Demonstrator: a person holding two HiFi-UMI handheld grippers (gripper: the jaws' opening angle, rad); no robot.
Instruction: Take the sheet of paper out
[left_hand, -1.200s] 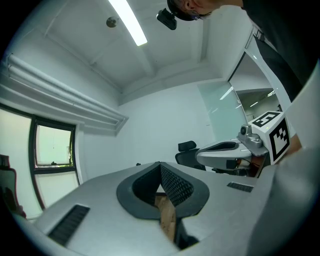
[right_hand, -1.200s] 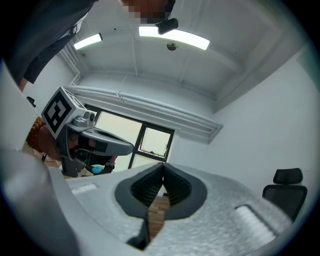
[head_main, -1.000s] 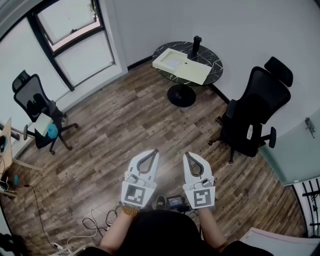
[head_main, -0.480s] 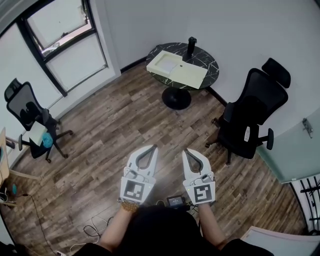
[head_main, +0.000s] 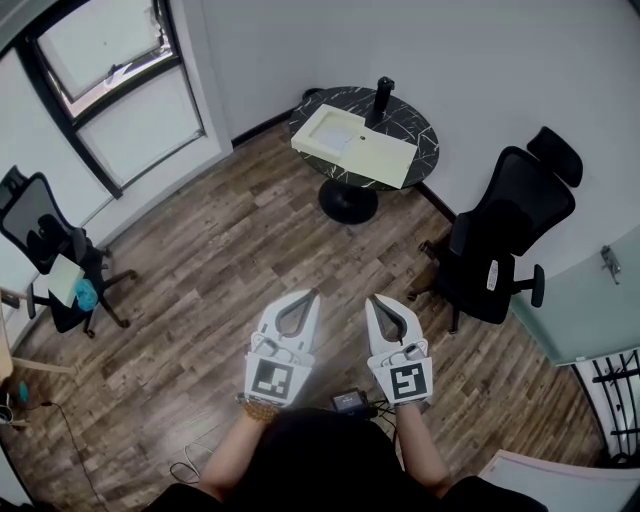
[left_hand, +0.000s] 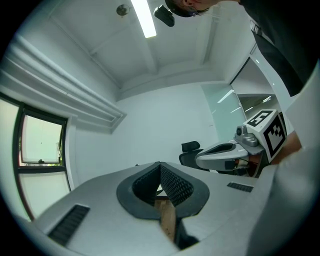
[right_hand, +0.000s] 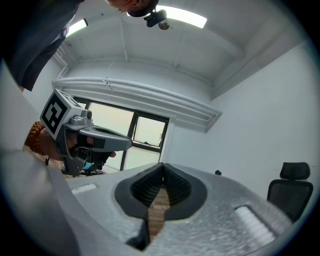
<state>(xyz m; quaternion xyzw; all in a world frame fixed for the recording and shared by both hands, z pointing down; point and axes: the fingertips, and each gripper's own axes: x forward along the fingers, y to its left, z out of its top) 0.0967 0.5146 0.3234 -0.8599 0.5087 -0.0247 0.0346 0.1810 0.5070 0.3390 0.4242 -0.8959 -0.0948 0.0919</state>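
My left hand-held gripper (head_main: 312, 294) and right hand-held gripper (head_main: 370, 298), ribbed jaws closed and empty, are well apart from the round black-marble worktop (head_main: 424, 128) bearing a flat cream box (head_main: 352, 146).

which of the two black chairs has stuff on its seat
The chair by the window, at left: a pale flat thing and something teal lie on it. The chair near the round table has neither.

Found wood floor (head_main: 250, 235) open up to the round table (head_main: 422, 125); saw black office chair (head_main: 510, 220) crowding the right, another chair (head_main: 40, 225) far left.
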